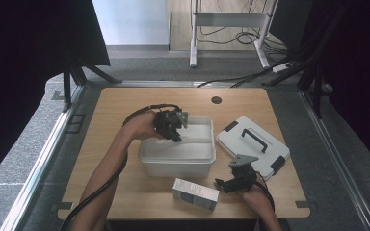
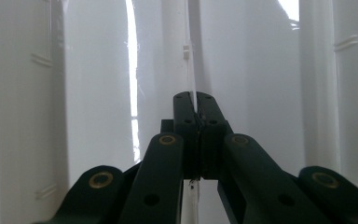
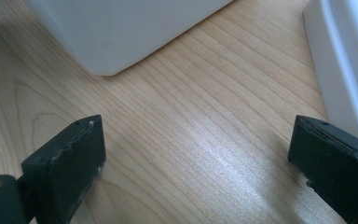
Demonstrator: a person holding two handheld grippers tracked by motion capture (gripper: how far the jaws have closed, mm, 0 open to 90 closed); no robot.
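- Divider (image 2: 193,56), a thin translucent sheet, stands upright inside the open white bin (image 1: 149,155) at the table's (image 1: 125,192) middle; judged mid-task, its seating or removal not yet finished.
- Left gripper (image 2: 196,107) reaches into the bin, jaws closed tight on the divider's edge.
- Right gripper (image 3: 196,154) rests low over bare table between bin and lid (image 1: 253,144), jaws wide, holding nothing.
- Small carton (image 1: 195,193) lies untouched in front of the bin.

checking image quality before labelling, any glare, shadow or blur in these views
High view: sharp at the table, dark curtains at both sides, soft light. Left gripper view: bright glare streak on the translucent bin, the left gripper crisp, the bin walls washed out. Right gripper view: pale sheen on the wood, shadow under the right gripper, near jaws slightly soft.
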